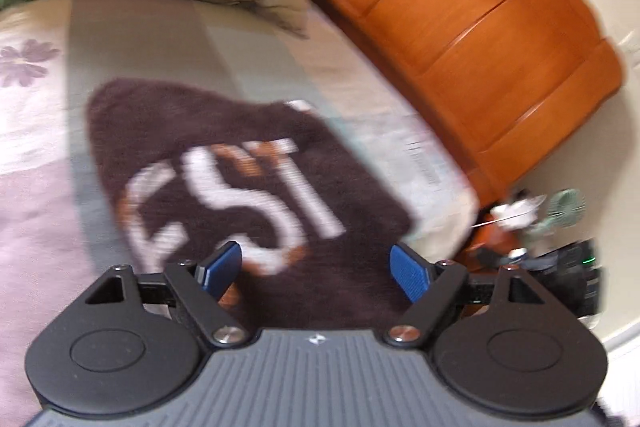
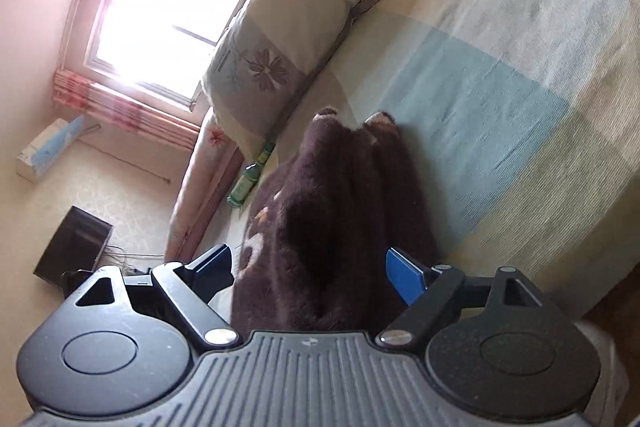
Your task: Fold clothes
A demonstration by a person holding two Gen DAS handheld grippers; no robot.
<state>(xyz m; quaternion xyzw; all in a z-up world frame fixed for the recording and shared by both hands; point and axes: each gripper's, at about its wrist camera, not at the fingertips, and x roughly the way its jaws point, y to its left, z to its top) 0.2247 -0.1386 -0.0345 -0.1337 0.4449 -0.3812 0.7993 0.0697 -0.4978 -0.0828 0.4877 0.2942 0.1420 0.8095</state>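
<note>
Brown fleece garment (image 1: pixel 248 187) lies under spread left gripper (image 1: pixel 316 267); right gripper (image 2: pixel 308 273) spread too; garment's near edge hidden, left view blurred.

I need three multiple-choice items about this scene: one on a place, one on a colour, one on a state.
1. Where does the fuzzy garment lie?
A. on the bed
B. on the floor
C. in a drawer

2. What colour are the big letters on it?
A. green
B. white
C. black

3. How does the left gripper stand?
A. shut on the pillow
B. shut on the garment
C. open

Answers: 1 A, bedcover shows around it; 2 B, white "EST" on dark brown; 3 C, its blue fingers stand wide apart.
</note>
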